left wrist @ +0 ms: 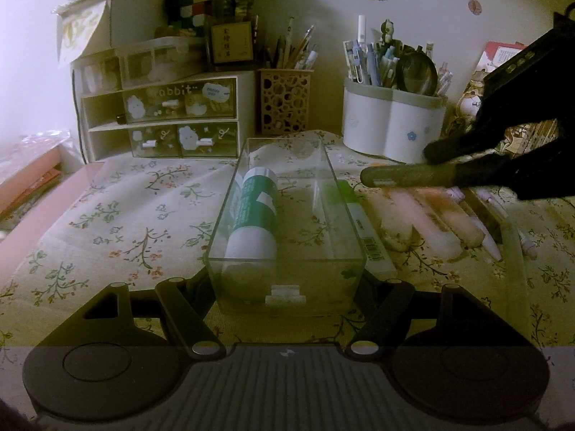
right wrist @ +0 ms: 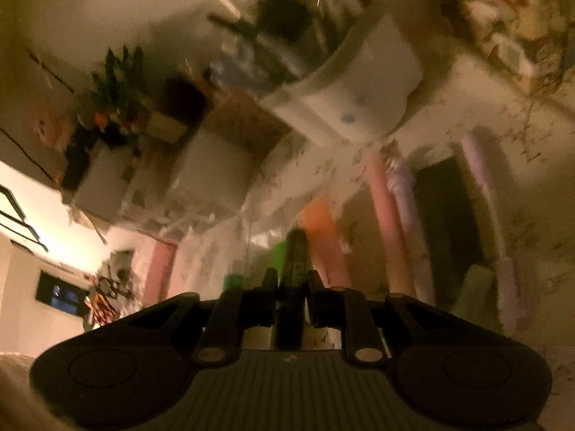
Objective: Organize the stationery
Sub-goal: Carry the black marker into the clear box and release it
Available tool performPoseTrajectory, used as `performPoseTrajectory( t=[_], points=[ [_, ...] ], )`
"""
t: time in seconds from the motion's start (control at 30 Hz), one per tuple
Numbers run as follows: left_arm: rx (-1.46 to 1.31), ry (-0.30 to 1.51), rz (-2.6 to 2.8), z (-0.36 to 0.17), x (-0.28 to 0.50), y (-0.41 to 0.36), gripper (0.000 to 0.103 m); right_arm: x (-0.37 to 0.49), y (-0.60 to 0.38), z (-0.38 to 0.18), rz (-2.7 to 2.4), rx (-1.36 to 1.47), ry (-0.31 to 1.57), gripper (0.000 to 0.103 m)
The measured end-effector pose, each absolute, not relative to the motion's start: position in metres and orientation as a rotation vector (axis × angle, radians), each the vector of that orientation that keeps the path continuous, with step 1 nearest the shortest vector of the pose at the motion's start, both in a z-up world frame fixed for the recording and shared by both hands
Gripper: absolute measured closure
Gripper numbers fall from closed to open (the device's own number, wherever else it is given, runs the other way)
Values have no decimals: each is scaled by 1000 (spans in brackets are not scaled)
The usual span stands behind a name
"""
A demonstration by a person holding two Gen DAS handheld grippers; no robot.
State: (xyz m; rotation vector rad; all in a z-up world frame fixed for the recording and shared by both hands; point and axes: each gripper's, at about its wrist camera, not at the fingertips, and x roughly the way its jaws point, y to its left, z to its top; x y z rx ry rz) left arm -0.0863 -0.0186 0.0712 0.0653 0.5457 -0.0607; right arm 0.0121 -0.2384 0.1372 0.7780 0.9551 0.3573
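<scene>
**Where everything sat on your desk**

Your clear box point(left wrist: 287, 222) lay at the middle of the tablecloth point(left wrist: 125, 215), its near end between your left gripper point(left wrist: 287, 287) arms, with a glue stick point(left wrist: 255, 215) lying inside along its left wall. Just right of the box lay a row of markers point(left wrist: 431, 215) side by side. Above that row your right gripper point(left wrist: 445, 165) held a pen point(left wrist: 406, 176) pointing left. Behind the box stood a perforated pen cup point(left wrist: 285, 106), with a drawer unit point(left wrist: 161, 122) to its left and a lobed pen holder point(left wrist: 391, 125) to its right.
</scene>
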Motion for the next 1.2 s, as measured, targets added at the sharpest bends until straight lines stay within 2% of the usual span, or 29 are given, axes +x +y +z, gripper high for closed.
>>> performPoseTrajectory(
  t=[0.23, 0.4, 0.6, 0.77, 1.2],
  points=[
    [66, 546, -60, 71, -86, -19, 30, 9, -247, 148, 354, 806, 921, 90],
    [65, 546, -60, 72, -86, -19, 30, 7, -219, 128, 332, 688, 989, 89],
    [66, 546, -60, 72, -86, -19, 30, 8, -165, 134, 363, 355, 996, 87],
    [65, 545, -61, 72, -86, -20, 30, 14, -154, 137, 379, 255, 1008, 86],
    [66, 546, -61, 72, -86, -20, 30, 13, -193, 127, 362, 569, 1016, 88]
  ],
)
